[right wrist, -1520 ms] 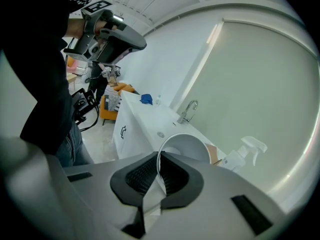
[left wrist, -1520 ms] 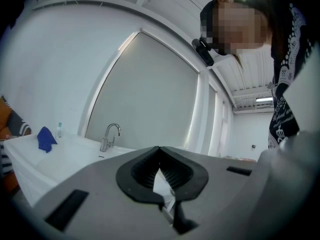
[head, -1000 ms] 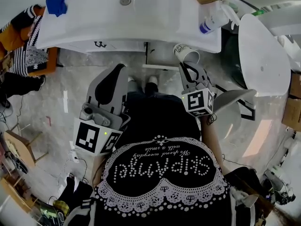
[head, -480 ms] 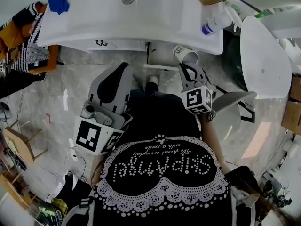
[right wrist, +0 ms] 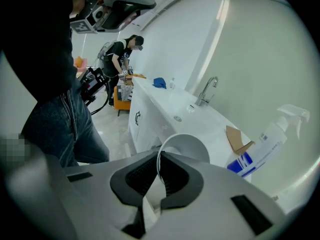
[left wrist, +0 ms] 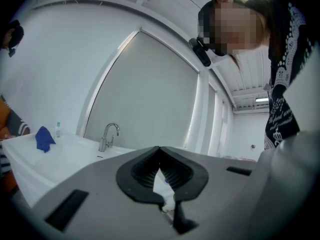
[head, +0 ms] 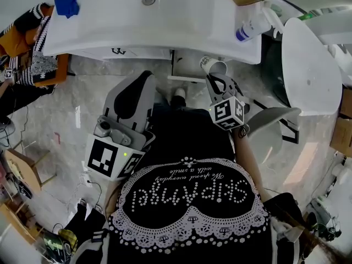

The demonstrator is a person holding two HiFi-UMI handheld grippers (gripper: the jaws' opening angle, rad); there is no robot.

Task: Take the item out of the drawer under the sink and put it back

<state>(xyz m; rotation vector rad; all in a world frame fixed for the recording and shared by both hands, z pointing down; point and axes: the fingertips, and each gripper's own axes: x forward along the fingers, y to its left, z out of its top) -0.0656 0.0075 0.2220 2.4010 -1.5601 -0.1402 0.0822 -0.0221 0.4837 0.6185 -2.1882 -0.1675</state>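
Pinching thin rim of white paper cup (right wrist: 183,145), right gripper (right wrist: 158,156) jaws clamped on cup wall. Cup plain, empty, tipped on side, mouth toward the gripper. Held in air just before cabinet front (head: 137,53) below sink counter (head: 181,15). Left gripper (left wrist: 159,150) jaws together, nothing gripped, well apart from cup.

Bottom of paper cup (right wrist: 187,144) hidden within right gripper (right wrist: 158,159); spray bottle (right wrist: 262,144) base behind it.
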